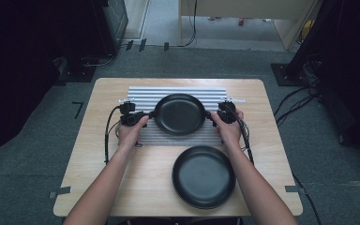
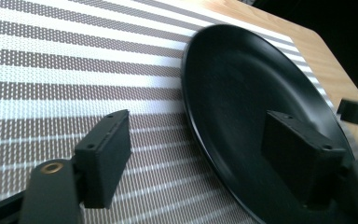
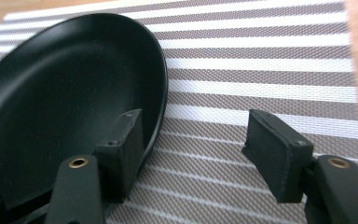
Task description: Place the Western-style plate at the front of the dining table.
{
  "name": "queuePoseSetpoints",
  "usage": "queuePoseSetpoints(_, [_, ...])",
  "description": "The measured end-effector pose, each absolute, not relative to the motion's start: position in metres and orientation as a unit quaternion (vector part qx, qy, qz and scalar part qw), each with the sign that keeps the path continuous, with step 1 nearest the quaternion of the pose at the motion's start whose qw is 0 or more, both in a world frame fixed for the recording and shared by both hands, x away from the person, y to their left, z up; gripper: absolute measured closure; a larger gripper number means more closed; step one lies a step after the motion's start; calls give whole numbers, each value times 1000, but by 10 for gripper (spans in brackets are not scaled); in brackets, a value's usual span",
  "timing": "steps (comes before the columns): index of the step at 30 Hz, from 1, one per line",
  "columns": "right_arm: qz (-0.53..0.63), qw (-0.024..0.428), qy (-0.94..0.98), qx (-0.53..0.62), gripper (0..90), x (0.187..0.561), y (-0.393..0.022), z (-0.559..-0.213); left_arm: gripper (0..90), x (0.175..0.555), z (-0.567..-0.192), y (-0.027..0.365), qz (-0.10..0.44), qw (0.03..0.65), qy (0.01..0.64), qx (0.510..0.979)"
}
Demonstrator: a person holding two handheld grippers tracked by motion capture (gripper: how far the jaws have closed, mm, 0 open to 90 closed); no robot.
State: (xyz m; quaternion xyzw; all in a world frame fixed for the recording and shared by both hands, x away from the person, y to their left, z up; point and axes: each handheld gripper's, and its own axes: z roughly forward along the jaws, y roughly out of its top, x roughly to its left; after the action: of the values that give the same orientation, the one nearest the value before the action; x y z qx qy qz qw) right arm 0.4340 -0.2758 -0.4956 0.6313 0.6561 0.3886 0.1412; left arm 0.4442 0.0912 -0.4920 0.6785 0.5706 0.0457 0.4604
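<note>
Two black plates sit on the table (image 1: 98, 154). The far plate (image 1: 179, 114) lies on the striped mat (image 1: 183, 91), about centred on it; the near plate (image 1: 203, 176) rests on bare wood just off the mat's near edge, towards the right.

The left gripper (image 1: 140, 117) is at the far plate's left rim and the right gripper (image 1: 215, 117) at its right rim, so the plate lies straight between the two, each about equally close.

In the left gripper view the jaws stand spread: one finger (image 2: 103, 156) is over the mat, the other (image 2: 298, 156) over the plate's inside, with the rim (image 2: 191, 116) passing between them and neither pad pressing on it. The right gripper view mirrors this: one finger (image 3: 121, 151) sits over the plate's inner slope, the other (image 3: 277, 154) over the mat, and the rim (image 3: 161, 116) runs through the gap untouched.

The plate looks set down and let go, flat on the mat. Being round, it has no long axis to mind; what counts for the next move, I judge, is that each rim still threads its gripper's gap, so pulling outward, away from the plate's centre, should clear it without a nudge.

No brand, label or writing can be read on the plates, mat or grippers.
</note>
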Motion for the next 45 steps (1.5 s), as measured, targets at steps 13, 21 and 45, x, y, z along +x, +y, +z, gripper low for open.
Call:
queuePoseSetpoints(13, [416,140,675,593,331,402,-291,-489,193,409,-483,103,55,476,550,684])
queuePoseSetpoints(21, [423,146,681,579,313,382,-299,-481,196,388,-480,108,57,490,542,680])
queuePoseSetpoints(45, [450,141,667,577,299,326,-337,-473,159,342,-479,143,92,478,537,689])
